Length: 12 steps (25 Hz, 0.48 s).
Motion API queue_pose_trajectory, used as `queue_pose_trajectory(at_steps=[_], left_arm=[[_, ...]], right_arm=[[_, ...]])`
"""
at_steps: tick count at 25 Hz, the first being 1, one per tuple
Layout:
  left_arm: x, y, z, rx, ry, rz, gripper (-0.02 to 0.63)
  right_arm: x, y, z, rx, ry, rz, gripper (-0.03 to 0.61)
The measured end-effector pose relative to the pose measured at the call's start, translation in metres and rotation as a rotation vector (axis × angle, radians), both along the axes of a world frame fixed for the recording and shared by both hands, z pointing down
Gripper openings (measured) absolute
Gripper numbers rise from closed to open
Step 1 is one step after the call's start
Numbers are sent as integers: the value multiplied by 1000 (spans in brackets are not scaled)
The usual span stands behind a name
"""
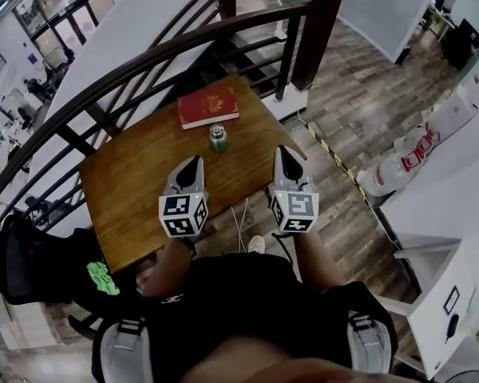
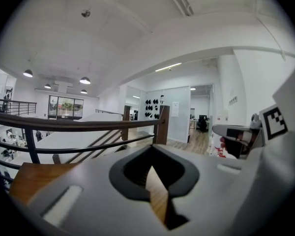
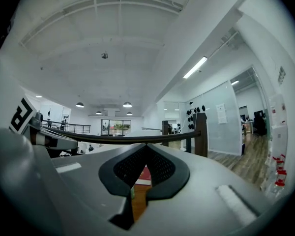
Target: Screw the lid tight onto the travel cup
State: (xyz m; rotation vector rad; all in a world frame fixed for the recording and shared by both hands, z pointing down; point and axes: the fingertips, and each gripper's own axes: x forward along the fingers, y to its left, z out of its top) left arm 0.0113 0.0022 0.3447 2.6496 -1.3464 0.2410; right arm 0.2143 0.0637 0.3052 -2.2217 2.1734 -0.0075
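A small green travel cup (image 1: 217,138) with a silver lid stands upright on the wooden table (image 1: 144,190), just in front of a red book (image 1: 208,106). My left gripper (image 1: 194,161) hovers over the table, below and left of the cup, jaws shut on nothing. My right gripper (image 1: 281,152) sits to the cup's right near the table's edge, also shut and empty. In the right gripper view a sliver of the green cup (image 3: 132,192) and the red book (image 3: 145,175) shows through the shut right gripper (image 3: 146,146). The left gripper (image 2: 152,149) view shows only table wood.
A dark curved railing (image 1: 144,62) runs behind the table, with a wooden post (image 1: 319,22) at the right. Wood floor (image 1: 359,102) lies to the right, with a white red-marked object (image 1: 399,162) and a white cabinet (image 1: 439,238). A stairwell drops at the left.
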Motion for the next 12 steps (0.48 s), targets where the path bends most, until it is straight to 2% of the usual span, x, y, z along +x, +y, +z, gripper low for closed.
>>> queue_pose_trajectory(at_steps=[4, 12], left_arm=[[18, -19, 0, 3, -6, -38, 54], [18, -64, 10, -4, -18, -94, 54]], right_arm=[[16, -29, 4, -6, 7, -77, 2], [29, -85, 20, -29, -16, -138, 2]])
